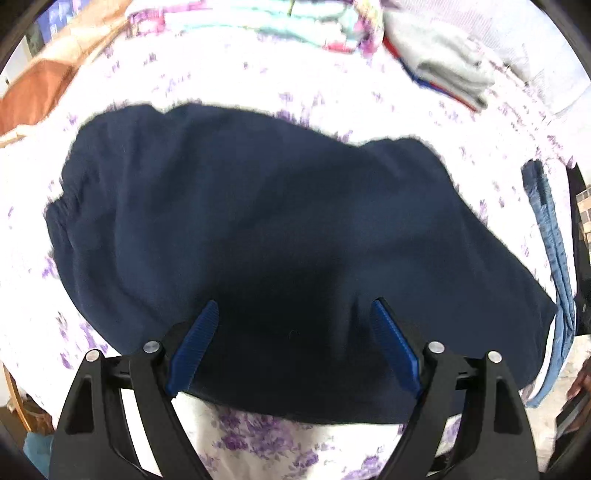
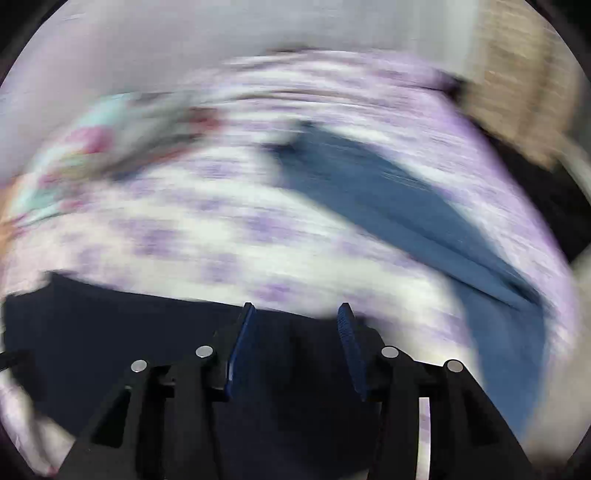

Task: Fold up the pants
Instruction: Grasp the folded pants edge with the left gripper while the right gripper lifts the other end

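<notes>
Left wrist view: left gripper (image 1: 293, 312) hanging over navy pants (image 1: 258, 229), blue-padded jaws spread wide, nothing clamped between them, dark cloth showing in the gap. Pants lying folded as a broad dark slab on a white bedsheet with purple flowers (image 1: 236, 79), gathered waistband toward the left edge, near edge just ahead of the gripper's black frame. Beyond the pants, at the far side of the bed, a folded floral and mint stack (image 1: 266, 22) and, to its right, a folded grey garment with red and blue trim (image 1: 447, 68). Along the right side, well clear of the pants' upper part but nearly meeting their lower right corner, a narrow strip of lighter blue denim (image 1: 550, 236). Orange-brown cloth (image 1: 33, 94) at the far left corner.

Right wrist view: heavily smeared by motion. Right gripper (image 2: 297, 314) over the edge of the same navy pants (image 2: 110, 332), jaws partly apart, no cloth visibly pinched between the pads, grip loose. Flowered sheet (image 2: 229, 236) stretching ahead, blue denim garment (image 2: 399, 206) lying diagonally to the right, apart from the pants. Colourful folded pile (image 2: 85, 147) blurred at upper left
</notes>
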